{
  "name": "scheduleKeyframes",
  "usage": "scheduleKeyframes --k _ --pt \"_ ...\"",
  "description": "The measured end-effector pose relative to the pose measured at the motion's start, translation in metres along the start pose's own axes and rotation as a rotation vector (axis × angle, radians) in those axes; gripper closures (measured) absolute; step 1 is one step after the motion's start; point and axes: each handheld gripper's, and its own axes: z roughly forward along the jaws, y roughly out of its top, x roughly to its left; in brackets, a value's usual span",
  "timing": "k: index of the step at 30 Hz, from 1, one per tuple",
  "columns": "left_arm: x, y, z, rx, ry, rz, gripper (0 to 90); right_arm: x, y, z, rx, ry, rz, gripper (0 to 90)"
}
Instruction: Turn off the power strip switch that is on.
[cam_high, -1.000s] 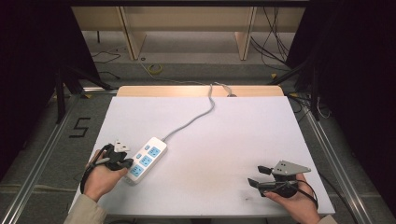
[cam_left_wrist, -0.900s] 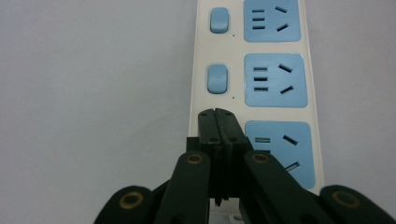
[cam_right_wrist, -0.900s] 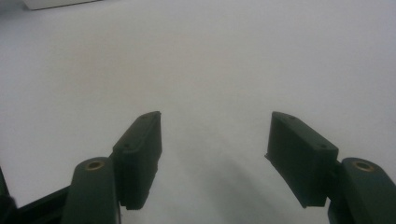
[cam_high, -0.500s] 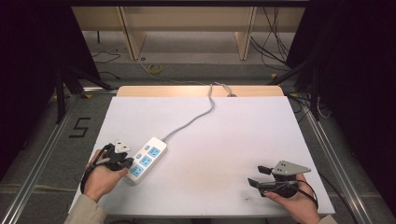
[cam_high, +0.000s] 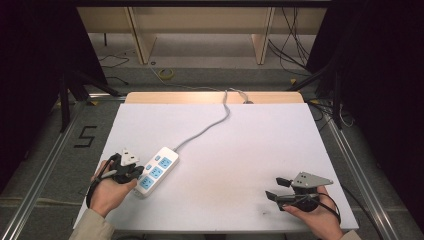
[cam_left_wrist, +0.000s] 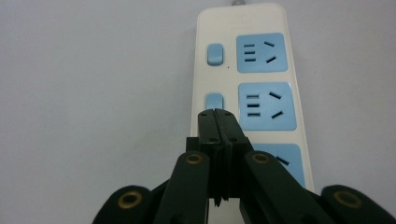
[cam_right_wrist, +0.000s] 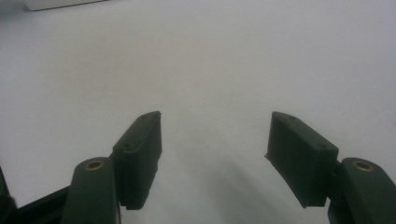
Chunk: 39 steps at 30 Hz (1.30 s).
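Here, left tool (cam_left_wrist: 217, 114) — jaws closed — over power strip (cam_left_wrist: 243, 88).

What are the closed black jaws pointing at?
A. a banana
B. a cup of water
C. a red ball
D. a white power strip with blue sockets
D: in the left gripper view, the left gripper, its jaws pressed together, sits over the white power strip with blue sockets, right by one of its small blue switches.

Bright, even overhead light on the table (cam_high: 250, 150); dark surroundings; soft close-up focus.
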Motion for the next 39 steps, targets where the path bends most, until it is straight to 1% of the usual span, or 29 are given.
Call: scheduleKeyframes --k 4,7,10,13,15,16,18,20,23,25,26,28,29,30,32,35,39 --pt "-0.004 0.002 -0.002 -0.042 -0.010 0.005 89.0 0.000 0.000 0.000 -0.001 0.003 -0.004 36.1" --pt "-0.007 0.004 -0.003 -0.066 -0.026 0.013 84.2 0.000 0.000 0.000 -0.003 0.003 -0.004 36.1" --pt "-0.011 0.005 -0.003 -0.092 -0.047 0.019 83.3 0.000 0.000 0.000 -0.003 0.005 -0.004 36.1" --pt "-0.016 0.008 -0.003 -0.120 -0.079 0.034 79.7 0.000 0.000 0.000 -0.003 0.006 -0.005 36.1" --pt "-0.020 0.009 -0.002 -0.131 -0.097 0.053 74.6 0.001 0.000 0.000 -0.003 0.008 -0.004 36.1" --pt "-0.023 0.009 -0.001 -0.128 -0.105 0.071 71.1 0.001 0.000 0.000 -0.003 0.010 -0.004 36.1" --pt "-0.026 0.010 0.000 -0.129 -0.117 0.079 65.8 0.001 0.000 0.000 -0.006 0.013 -0.006 36.1" --pt "-0.030 0.011 0.002 -0.137 -0.137 0.072 61.4 0.002 0.001 0.000 -0.007 0.014 -0.008 36.1" --pt "-0.035 0.013 0.004 -0.162 -0.173 0.064 53.9 0.002 0.001 0.000 -0.008 0.017 -0.010 36.0" --pt "-0.039 0.014 0.005 -0.185 -0.209 0.049 48.9 0.002 0.001 0.000 -0.007 0.020 -0.008 36.0" --pt "-0.041 0.015 0.006 -0.200 -0.227 0.041 45.4 0.002 0.001 0.000 -0.008 0.022 -0.011 36.0" --pt "-0.047 0.015 0.009 -0.219 -0.247 0.046 35.6 0.003 0.001 0.001 -0.009 0.030 -0.013 35.9" --pt "-0.051 0.015 0.010 -0.223 -0.250 0.062 33.5 0.004 0.001 0.001 -0.008 0.033 -0.012 35.9" --pt "-0.055 0.014 0.011 -0.226 -0.255 0.078 33.2 0.004 0.001 0.001 -0.009 0.037 -0.017 35.8" --pt "-0.063 0.013 0.012 -0.230 -0.272 0.097 31.3 0.006 0.001 0.001 -0.010 0.044 -0.017 35.8" --pt "-0.077 0.014 0.016 -0.245 -0.305 0.093 28.1 0.007 0.001 0.002 -0.006 0.055 -0.024 35.7" --pt "-0.092 0.015 0.020 -0.233 -0.323 0.139 26.3 0.009 0.002 0.003 -0.004 0.063 -0.030 35.7"
